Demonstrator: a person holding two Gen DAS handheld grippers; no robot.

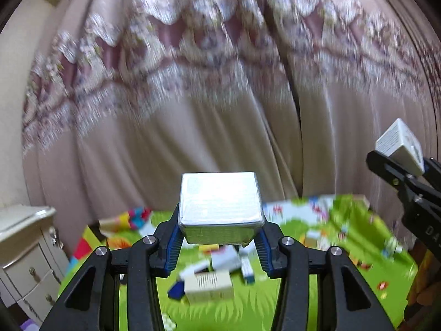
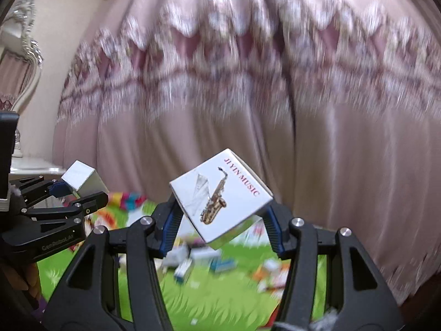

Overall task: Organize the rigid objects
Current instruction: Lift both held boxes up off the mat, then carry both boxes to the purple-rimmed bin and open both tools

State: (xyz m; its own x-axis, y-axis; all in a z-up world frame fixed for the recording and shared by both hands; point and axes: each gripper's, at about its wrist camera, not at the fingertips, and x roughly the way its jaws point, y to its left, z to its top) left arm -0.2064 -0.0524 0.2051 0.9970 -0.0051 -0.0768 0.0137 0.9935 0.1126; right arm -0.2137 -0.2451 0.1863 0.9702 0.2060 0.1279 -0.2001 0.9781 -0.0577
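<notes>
My left gripper [image 1: 220, 237] is shut on a silver-white box [image 1: 220, 201], held level and lifted off the green play mat [image 1: 248, 306]. The right wrist view catches the same gripper [image 2: 80, 193] and its box [image 2: 82, 179] at the left edge. My right gripper [image 2: 220, 220] is shut on a white box with a saxophone picture and red lettering [image 2: 220, 195], which sits tilted between the blue pads. That white box [image 1: 399, 143] and right gripper [image 1: 397, 165] appear at the right edge of the left wrist view. Both views are blurred.
Several small boxes [image 1: 209, 284] lie scattered on the mat below, seen as boxes [image 2: 193, 262] from the right wrist. A pink curtain [image 1: 220, 110] fills the background. A white drawer cabinet [image 1: 27, 248] stands at the left. An ornate mirror frame [image 2: 24, 55] rises at far left.
</notes>
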